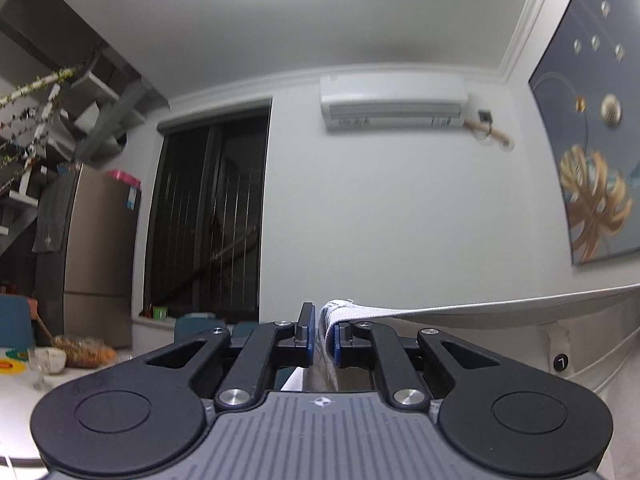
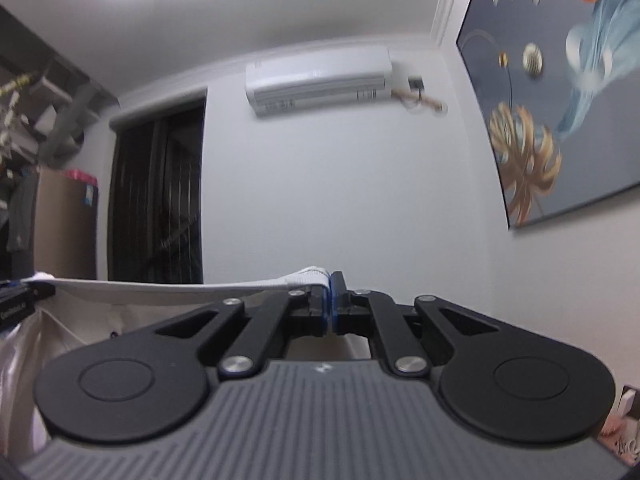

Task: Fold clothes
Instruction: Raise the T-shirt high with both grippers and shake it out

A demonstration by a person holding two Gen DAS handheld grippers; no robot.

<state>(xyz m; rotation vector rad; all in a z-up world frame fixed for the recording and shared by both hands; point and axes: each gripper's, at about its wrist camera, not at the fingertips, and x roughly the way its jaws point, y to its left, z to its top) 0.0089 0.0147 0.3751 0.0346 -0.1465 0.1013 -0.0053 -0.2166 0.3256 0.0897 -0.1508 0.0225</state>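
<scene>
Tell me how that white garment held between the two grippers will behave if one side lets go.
The white garment looks floppy: its body sags below the taut edge. Released by the left gripper, it would probably swing toward the right gripper. The ribbed hem probably resists slipping.

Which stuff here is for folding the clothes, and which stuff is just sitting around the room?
For folding:
white garment, stretched between both grippers
left gripper
right gripper

Just around:
air conditioner
painting
fridge
glass
</scene>
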